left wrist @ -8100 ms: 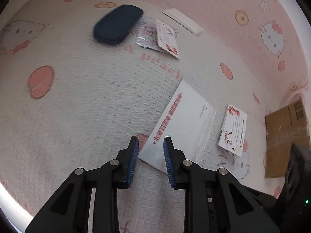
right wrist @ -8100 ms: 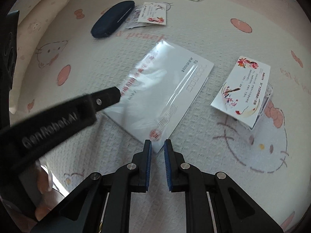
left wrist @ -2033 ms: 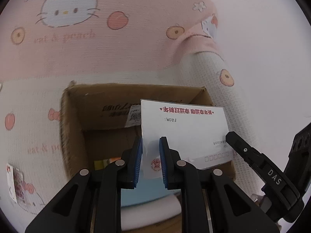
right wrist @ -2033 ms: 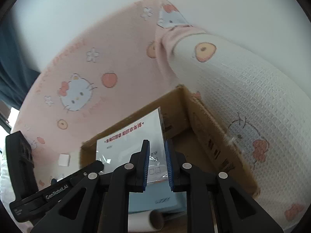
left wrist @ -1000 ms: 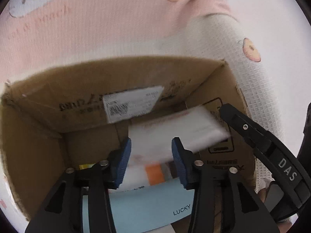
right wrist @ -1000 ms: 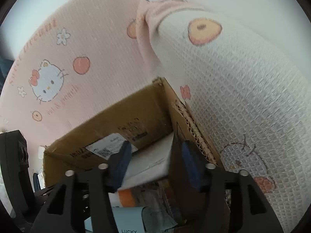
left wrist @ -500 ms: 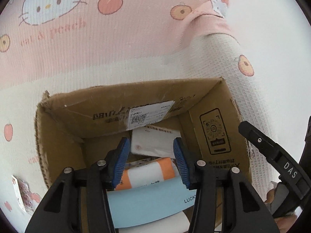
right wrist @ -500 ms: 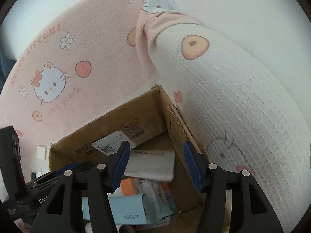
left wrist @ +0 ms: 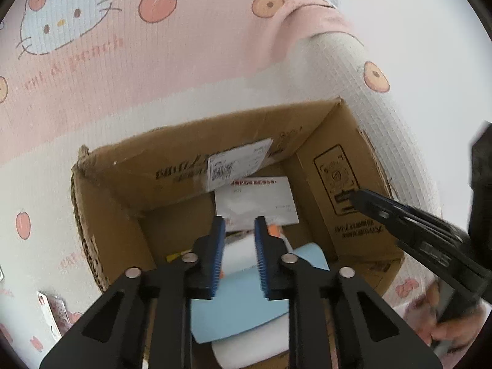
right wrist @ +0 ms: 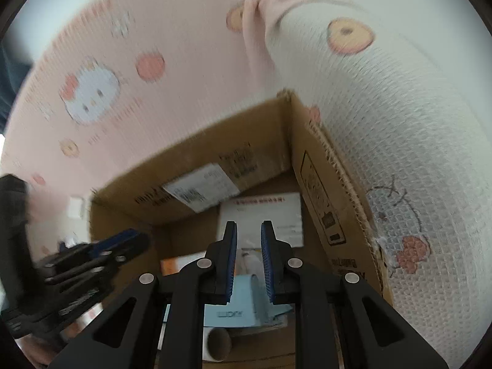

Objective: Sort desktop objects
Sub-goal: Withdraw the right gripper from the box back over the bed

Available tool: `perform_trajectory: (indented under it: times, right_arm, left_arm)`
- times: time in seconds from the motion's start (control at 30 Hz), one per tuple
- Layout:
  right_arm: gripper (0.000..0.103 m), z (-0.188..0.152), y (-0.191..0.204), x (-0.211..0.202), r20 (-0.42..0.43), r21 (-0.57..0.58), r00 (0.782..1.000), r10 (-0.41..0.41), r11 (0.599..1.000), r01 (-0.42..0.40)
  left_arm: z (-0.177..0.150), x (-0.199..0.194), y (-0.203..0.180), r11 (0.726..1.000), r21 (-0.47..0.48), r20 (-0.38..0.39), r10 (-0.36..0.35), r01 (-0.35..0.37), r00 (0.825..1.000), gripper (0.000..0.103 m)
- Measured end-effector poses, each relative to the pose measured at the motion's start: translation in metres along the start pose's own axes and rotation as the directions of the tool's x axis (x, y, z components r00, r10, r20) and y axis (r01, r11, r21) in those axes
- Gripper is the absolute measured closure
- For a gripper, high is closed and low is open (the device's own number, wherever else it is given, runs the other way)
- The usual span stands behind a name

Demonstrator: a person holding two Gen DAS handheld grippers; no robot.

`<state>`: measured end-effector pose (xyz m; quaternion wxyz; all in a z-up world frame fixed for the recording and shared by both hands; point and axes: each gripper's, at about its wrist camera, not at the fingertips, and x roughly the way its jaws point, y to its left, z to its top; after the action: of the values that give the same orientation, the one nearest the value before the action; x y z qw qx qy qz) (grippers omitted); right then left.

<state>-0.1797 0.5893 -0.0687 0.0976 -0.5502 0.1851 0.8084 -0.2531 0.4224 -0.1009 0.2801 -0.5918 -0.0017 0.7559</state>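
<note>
A white envelope (left wrist: 256, 198) with red print lies inside an open cardboard box (left wrist: 107, 215), against its far wall; it also shows in the right wrist view (right wrist: 264, 215), in the same box (right wrist: 323, 184). My left gripper (left wrist: 237, 224) is open and empty above the box. My right gripper (right wrist: 248, 229) is open and empty above the box; it also shows at the right of the left wrist view (left wrist: 353, 195).
The box holds a light blue booklet (left wrist: 246, 304), an orange-and-white item (left wrist: 273, 230) and a cardboard tube (right wrist: 218, 343). A printed card (left wrist: 50, 316) lies on the pink and white Hello Kitty blanket (left wrist: 153, 61) left of the box.
Both grippers let go of the envelope, which dropped into the box. Since then both have drawn back upward and their jaws have narrowed a little.
</note>
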Motion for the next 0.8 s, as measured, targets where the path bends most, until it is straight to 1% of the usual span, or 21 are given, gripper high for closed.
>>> perform_trajectory:
  times: [0.07,0.13,0.2,0.27,0.37,0.5,0.57,0.67,0.8]
  right_arm:
    - [0.090,0.003,0.005,0.013,-0.062,-0.047,0.997,-0.043,0.998,0.040]
    - [0.090,0.001,0.008,0.015,-0.086,-0.078,0.995,-0.059,0.996,0.052]
    - [0.090,-0.004,0.012,0.009,-0.081,-0.090,0.994,-0.075,0.994,0.067]
    - [0.090,-0.012,0.013,-0.004,-0.061,-0.064,0.997,-0.056,0.997,0.052]
    - [0.090,-0.027,0.022,-0.029,-0.024,-0.026,0.999,-0.025,0.999,0.024]
    - [0.090,-0.053,0.055,-0.060,0.023,-0.040,0.999,-0.028,0.999,0.029]
    - [0.090,-0.066,0.076,-0.072,0.040,-0.061,0.999,-0.028,0.998,0.031]
    - [0.090,-0.088,0.116,-0.085,0.055,-0.117,0.998,-0.017,0.993,0.024]
    - [0.090,-0.117,0.168,-0.089,0.051,-0.196,0.999,0.004,0.981,0.006]
  left_arm:
    - [-0.003,-0.005,0.003,1.000,0.018,0.001,-0.009,0.009,1.000,0.085]
    - [-0.006,-0.012,0.007,0.999,0.042,0.005,-0.025,0.024,1.000,0.085]
    - [-0.011,-0.023,0.015,0.997,0.055,0.019,-0.058,0.057,0.998,0.085]
    - [-0.017,-0.034,0.024,0.995,0.052,0.036,-0.082,0.080,0.996,0.085]
    - [-0.036,-0.058,0.043,0.994,0.033,0.075,-0.111,0.108,0.991,0.085]
    - [-0.069,-0.090,0.072,0.991,-0.002,0.117,-0.134,0.136,0.984,0.085]
    - [-0.087,-0.105,0.088,0.990,-0.020,0.141,-0.134,0.138,0.981,0.085]
    - [-0.115,-0.125,0.114,0.990,-0.056,0.174,-0.117,0.128,0.978,0.085]
    - [-0.148,-0.143,0.145,0.991,-0.083,0.184,-0.084,0.101,0.979,0.085]
